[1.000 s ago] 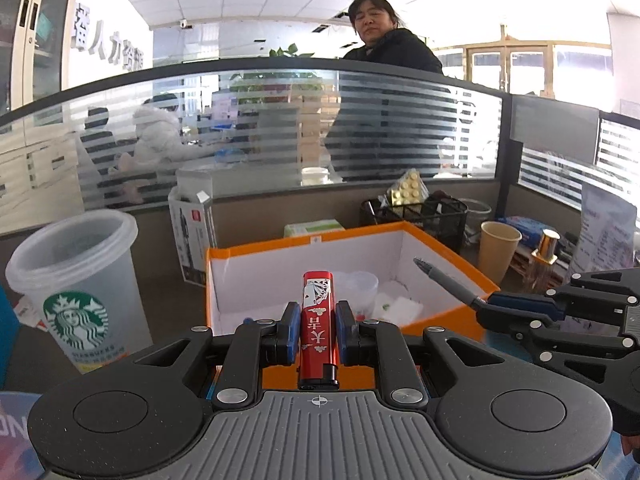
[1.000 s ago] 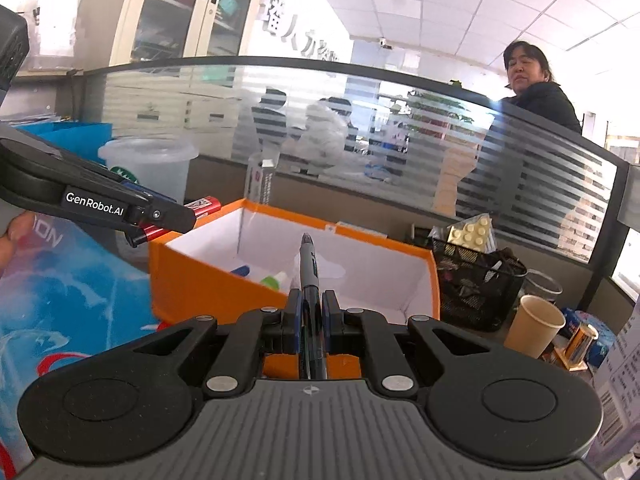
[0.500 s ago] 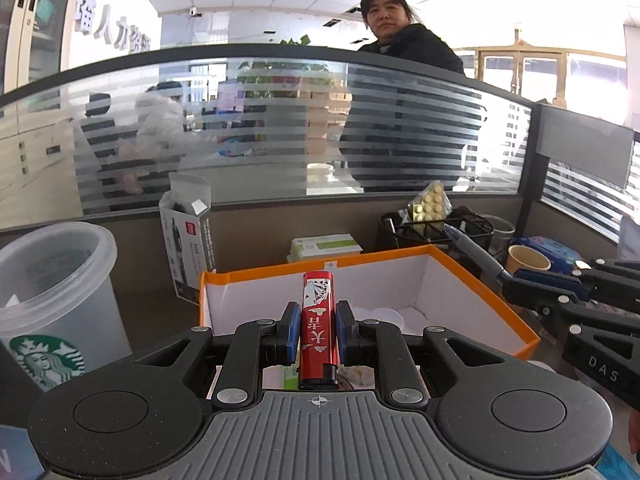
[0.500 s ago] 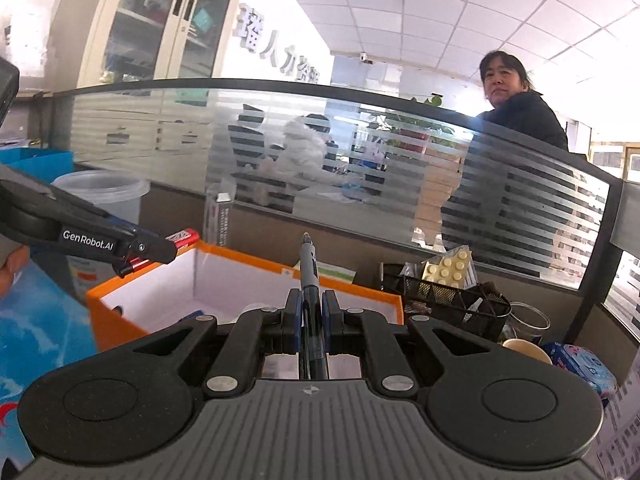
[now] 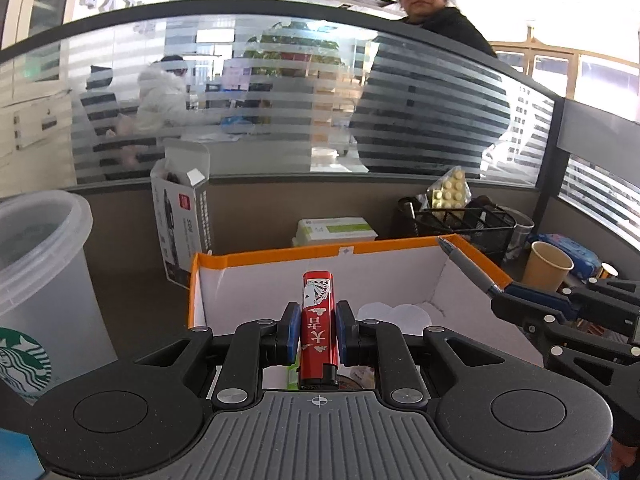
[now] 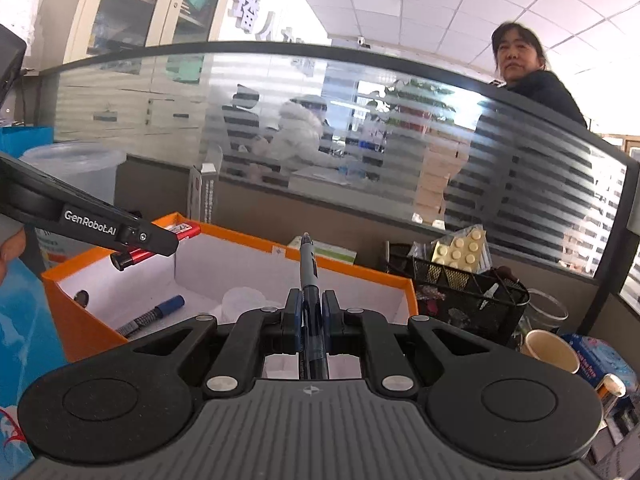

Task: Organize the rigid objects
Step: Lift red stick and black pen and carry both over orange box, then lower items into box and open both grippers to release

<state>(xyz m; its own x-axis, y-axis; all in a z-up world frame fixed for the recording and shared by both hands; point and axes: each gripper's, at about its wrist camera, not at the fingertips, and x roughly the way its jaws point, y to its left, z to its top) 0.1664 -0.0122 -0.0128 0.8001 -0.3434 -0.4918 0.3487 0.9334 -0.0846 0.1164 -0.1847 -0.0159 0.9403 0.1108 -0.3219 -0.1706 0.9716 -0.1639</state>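
Behind a striped glass office partition (image 5: 280,92), an orange box (image 5: 280,254) sits ahead of both grippers; the left gripper (image 5: 318,330) pinches a red lighter (image 5: 317,320), the right gripper (image 6: 310,316) a pen (image 6: 309,268), above its rim.

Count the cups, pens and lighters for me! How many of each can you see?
Cups: 2, the clear Starbucks cup and the brown paper cup.
Pens: 2, the grey pen in the right gripper and the blue marker in the orange box.
Lighters: 1, the red lighter in the left gripper.
Total: 5.
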